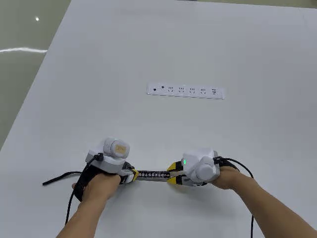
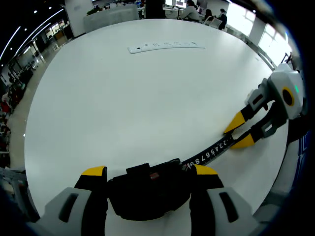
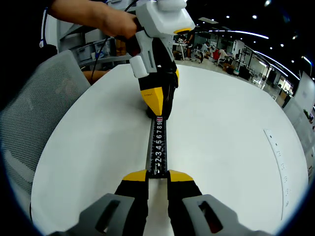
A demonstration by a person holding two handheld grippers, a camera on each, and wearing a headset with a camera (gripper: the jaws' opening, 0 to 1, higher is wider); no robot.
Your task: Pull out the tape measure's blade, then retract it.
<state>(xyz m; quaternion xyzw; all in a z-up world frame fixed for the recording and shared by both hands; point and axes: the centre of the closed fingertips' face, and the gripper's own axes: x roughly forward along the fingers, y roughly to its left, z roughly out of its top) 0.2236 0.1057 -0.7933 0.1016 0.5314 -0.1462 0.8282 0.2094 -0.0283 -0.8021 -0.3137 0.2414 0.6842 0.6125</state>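
Note:
A black tape measure case [image 2: 147, 189] sits clamped between the yellow-tipped fingers of my left gripper [image 2: 149, 172], low on the white table [image 1: 163, 49]. Its dark blade [image 1: 152, 174] with white numerals runs a short way to the right across the table. My right gripper [image 3: 157, 174] is shut on the blade's free end, the blade [image 3: 158, 145] stretching away toward the left gripper [image 3: 158, 96]. In the head view the left gripper [image 1: 132, 174] and right gripper [image 1: 171, 174] face each other near the table's front edge. The right gripper [image 2: 240, 133] also appears in the left gripper view, holding the blade [image 2: 209, 155].
A white power strip [image 1: 185, 91] lies across the middle of the table, also seen far off as the power strip [image 2: 166, 46]. Black cables [image 1: 59, 178] trail from both grippers. A grey mesh chair [image 3: 44, 103] stands beside the table.

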